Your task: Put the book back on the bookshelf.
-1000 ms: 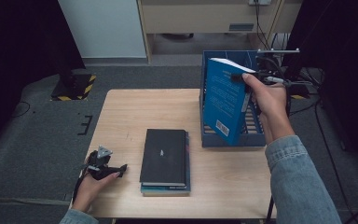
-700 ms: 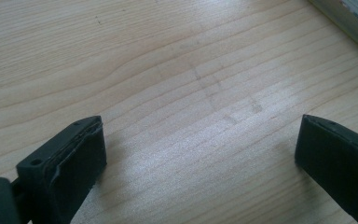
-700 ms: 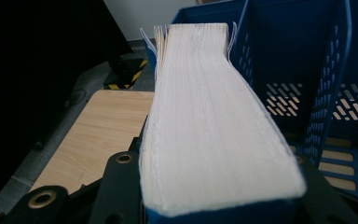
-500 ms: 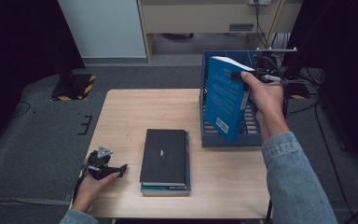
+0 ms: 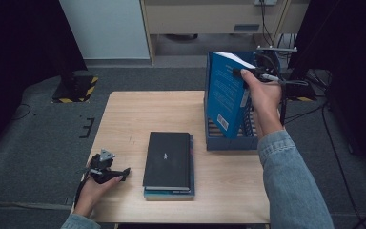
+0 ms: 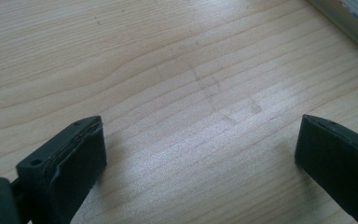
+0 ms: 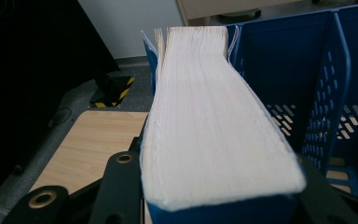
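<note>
Right gripper (image 5: 242, 74) clamped on blue book (image 5: 225, 98), tilted slightly lower into blue rack (image 5: 228, 142) than before, left gripper (image 5: 119, 174) wide open, empty, resting on table (image 5: 138, 114).

— We note a wooden table (image 5: 124, 119), pale grain, on grey carpet (image 5: 38, 138).
— And a stack of books (image 5: 168, 162) lying flat near its front edge, black cover on top.
— Beyond the table, we see a black stand base with yellow-black hazard tape (image 5: 74, 90), and a white panel (image 5: 105, 28) behind.
— Cables (image 5: 333, 143) trail on the right.
</note>
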